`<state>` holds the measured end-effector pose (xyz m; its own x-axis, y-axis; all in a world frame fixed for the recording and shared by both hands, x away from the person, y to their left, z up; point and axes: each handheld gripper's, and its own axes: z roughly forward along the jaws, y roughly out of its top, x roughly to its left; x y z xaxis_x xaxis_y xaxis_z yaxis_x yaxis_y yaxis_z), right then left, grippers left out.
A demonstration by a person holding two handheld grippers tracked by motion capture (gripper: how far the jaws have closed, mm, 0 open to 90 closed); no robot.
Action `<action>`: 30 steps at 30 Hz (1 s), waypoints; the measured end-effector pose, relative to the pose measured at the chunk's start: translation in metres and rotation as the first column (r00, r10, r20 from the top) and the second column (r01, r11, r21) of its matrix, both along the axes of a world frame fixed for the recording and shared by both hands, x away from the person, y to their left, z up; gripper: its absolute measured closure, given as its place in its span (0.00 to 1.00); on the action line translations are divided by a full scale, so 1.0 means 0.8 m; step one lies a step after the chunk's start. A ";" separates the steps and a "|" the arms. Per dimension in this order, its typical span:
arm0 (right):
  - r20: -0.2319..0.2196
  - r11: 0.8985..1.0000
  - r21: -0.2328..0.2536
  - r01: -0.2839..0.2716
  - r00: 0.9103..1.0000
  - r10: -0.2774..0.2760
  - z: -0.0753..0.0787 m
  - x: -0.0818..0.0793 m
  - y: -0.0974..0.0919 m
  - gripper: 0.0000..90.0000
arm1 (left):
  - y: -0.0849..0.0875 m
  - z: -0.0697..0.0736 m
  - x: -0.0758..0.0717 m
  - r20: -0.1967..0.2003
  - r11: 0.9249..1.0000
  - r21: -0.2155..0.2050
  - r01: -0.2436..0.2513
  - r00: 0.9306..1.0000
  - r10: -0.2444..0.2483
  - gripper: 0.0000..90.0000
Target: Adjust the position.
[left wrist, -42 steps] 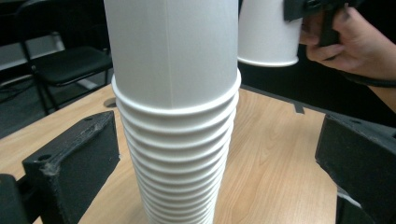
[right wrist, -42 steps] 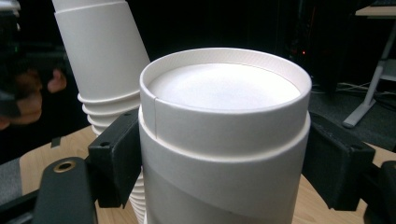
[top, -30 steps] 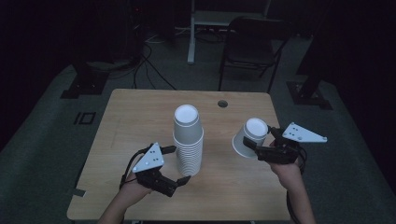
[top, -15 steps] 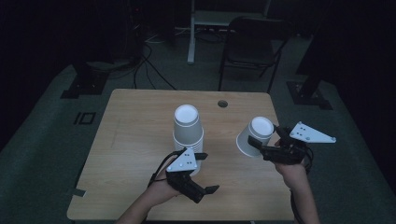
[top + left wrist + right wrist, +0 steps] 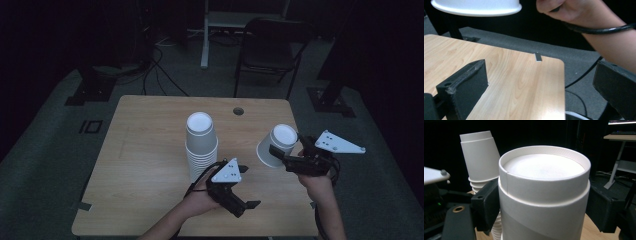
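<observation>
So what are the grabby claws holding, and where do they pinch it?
The right gripper pinches a white paper cup by its sides, bottom up. The left gripper is open, holding nothing.

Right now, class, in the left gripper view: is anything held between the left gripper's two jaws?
No: the left gripper stands open, with bare wooden table between its jaws.

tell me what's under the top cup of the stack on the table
More white cups nested upside down beneath the top cup, their rims showing in layers. Their bodies and insides are covered.
</observation>
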<state>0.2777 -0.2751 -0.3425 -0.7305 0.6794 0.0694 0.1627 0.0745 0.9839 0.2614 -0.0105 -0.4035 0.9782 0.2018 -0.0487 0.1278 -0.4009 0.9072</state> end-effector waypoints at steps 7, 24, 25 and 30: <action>0.010 1.000 -0.006 -0.005 1.000 0.005 0.007 -0.003 0.000 0.23 | -0.016 -0.003 0.019 -0.061 0.999 -0.046 0.025 0.998 -0.027 0.00; -0.001 0.999 0.001 -0.032 0.999 0.032 0.004 -0.006 -0.001 0.23 | -0.024 0.017 0.039 -0.053 0.982 -0.177 -0.068 0.997 0.059 0.23; -0.001 1.000 0.002 -0.031 1.000 0.031 0.004 -0.006 -0.004 0.23 | -0.023 0.019 0.040 -0.059 0.980 -0.184 -0.068 0.997 0.058 0.26; -0.003 0.999 0.019 -0.039 0.999 0.039 0.003 -0.010 -0.012 0.23 | -0.019 0.024 0.037 -0.026 0.976 -0.200 -0.083 0.997 0.079 0.40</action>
